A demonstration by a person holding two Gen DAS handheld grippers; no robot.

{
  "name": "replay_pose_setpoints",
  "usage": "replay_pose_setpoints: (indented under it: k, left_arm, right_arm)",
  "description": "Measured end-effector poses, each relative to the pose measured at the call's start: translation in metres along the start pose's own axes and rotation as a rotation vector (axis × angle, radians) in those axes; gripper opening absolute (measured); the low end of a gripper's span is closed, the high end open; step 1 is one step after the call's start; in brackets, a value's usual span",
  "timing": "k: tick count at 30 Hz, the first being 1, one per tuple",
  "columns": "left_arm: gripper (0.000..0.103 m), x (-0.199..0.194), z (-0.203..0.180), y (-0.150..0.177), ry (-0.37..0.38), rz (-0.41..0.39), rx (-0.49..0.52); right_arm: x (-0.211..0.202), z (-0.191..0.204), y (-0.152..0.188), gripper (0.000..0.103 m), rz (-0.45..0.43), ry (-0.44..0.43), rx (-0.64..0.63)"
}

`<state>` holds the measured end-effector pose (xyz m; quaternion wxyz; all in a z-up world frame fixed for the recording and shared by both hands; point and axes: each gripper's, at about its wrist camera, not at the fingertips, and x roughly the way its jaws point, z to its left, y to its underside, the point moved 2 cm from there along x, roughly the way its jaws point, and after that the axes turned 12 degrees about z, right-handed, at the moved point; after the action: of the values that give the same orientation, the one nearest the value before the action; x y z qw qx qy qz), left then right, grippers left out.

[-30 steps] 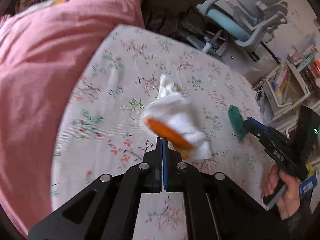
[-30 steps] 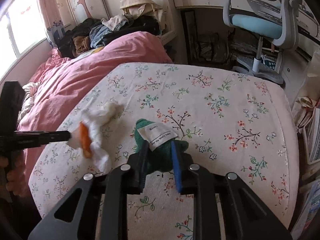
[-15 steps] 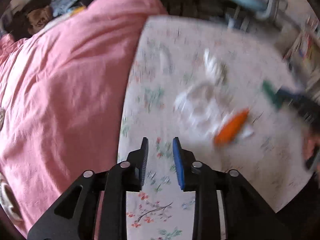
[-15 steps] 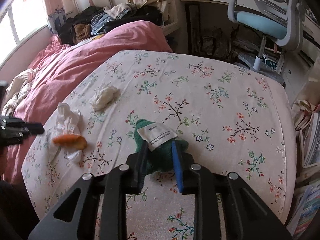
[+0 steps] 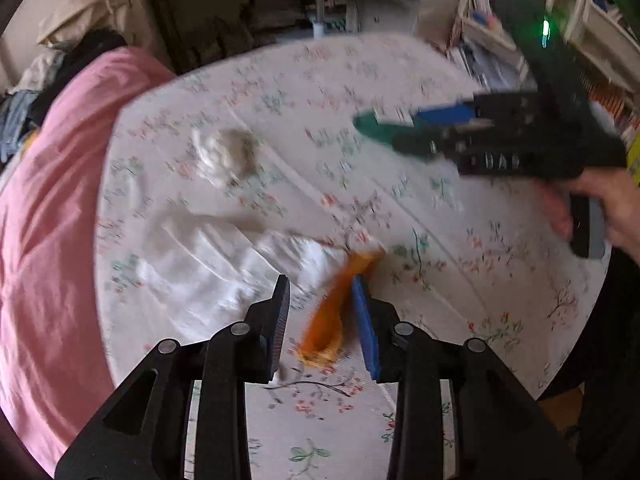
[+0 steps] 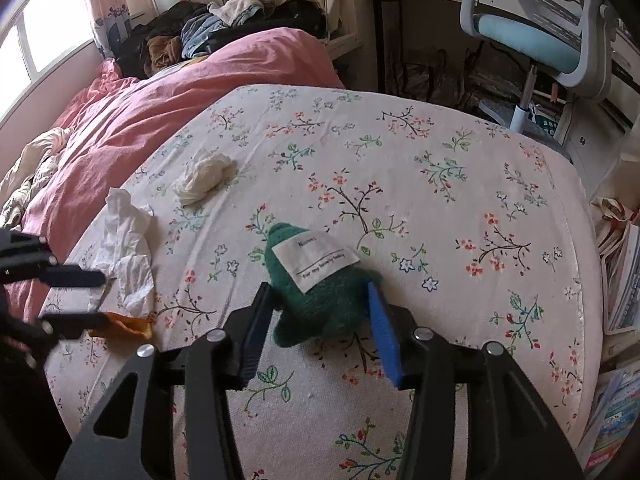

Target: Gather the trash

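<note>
A flat white tissue (image 5: 208, 264) (image 6: 124, 248) and a piece of orange peel (image 5: 332, 312) (image 6: 128, 322) lie on the flowered bedsheet (image 6: 400, 184). My left gripper (image 5: 322, 312) (image 6: 76, 300) hovers just over them. Its jaws are opening, and the peel lies loose between them. A crumpled tissue ball (image 5: 224, 152) (image 6: 204, 176) sits farther up the sheet. My right gripper (image 6: 318, 320) (image 5: 400, 132) is opening around a fuzzy green thing with a white label (image 6: 320, 292). That thing rests between the pads, close to both.
A pink duvet (image 6: 160, 108) covers the bed's left side, with piled clothes (image 6: 224, 36) behind it. A blue-and-grey desk chair (image 6: 532, 36) stands past the far edge. Books and papers (image 6: 620, 280) are stacked off the right edge. A person's hand (image 5: 600, 208) holds the right gripper.
The left gripper let go of the tissue and peel, which dropped onto the sheet, then swung and rolled over them with its jaws apart. The right jaws spread wider around the green thing.
</note>
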<state>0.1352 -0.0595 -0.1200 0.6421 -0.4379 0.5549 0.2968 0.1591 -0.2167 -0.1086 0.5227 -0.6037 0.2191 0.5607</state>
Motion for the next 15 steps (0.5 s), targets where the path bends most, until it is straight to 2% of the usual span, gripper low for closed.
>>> replay_pose_setpoints:
  k: [3, 5, 6, 8, 12, 15]
  left_arm:
    - [0.031, 0.011, -0.013, 0.001, -0.029, 0.033, 0.039]
    - [0.018, 0.009, -0.017, 0.003, -0.004, 0.038, 0.044]
    - [0.018, 0.008, -0.018, 0.002, 0.000, 0.036, 0.038]
    - [0.018, 0.002, -0.019, 0.004, 0.005, 0.020, 0.023]
    - [0.017, -0.018, -0.016, 0.012, 0.062, -0.037, -0.018]
    - [0.017, -0.031, -0.012, 0.022, 0.070, -0.072, -0.068]
  right_arm:
    - [-0.002, 0.000, 0.000, 0.038, -0.008, 0.003, -0.002]
    - [-0.006, 0.000, 0.001, 0.034, -0.019, -0.003, 0.005]
    - [-0.006, 0.000, 0.001, 0.034, -0.022, -0.006, 0.007]
    - [-0.010, 0.002, 0.002, 0.033, -0.031, -0.013, 0.010]
    - [-0.027, 0.015, 0.009, 0.034, -0.066, -0.035, 0.007]
    - [-0.042, 0.030, 0.020, 0.034, -0.094, -0.043, -0.011]
